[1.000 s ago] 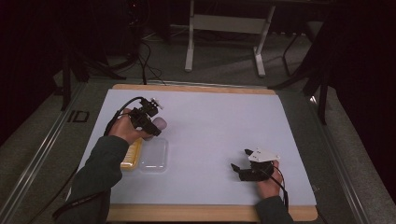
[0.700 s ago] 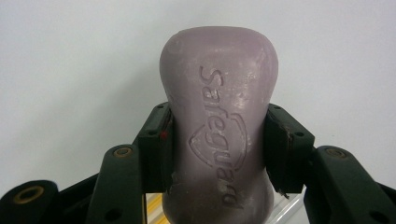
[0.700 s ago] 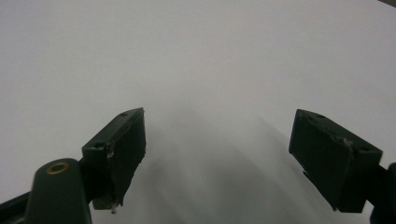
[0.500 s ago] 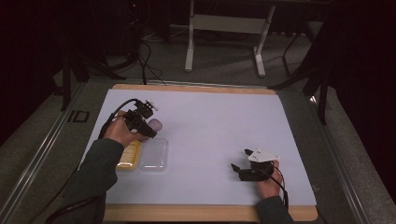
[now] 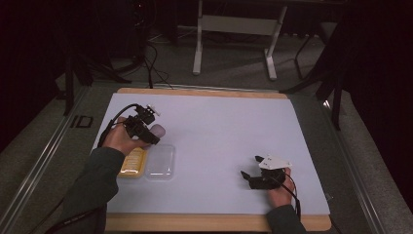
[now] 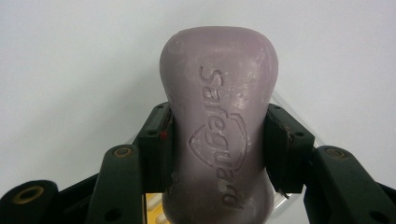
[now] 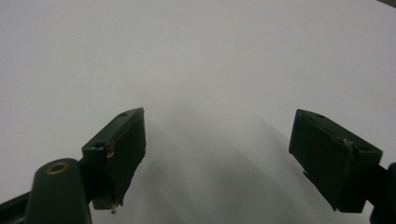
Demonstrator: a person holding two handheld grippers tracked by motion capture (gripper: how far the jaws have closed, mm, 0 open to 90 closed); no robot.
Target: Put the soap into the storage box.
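Left gripper [image 6: 215,154] clamps a purple Safeguard soap bar [image 6: 218,116] at its waist, mid-frame. Looks hard but slippery, so that narrow middle seems safest. Right gripper [image 7: 217,158] gapes wide, holding nothing.

"Safeguard" with a shield emblem is embossed on the purple soap bar [image 6: 218,126], centre of the left gripper view.

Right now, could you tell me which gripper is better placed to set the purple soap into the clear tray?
Left: the left gripper already clamps the Safeguard soap bar beside the clear tray; the right gripper sits open, farther off.
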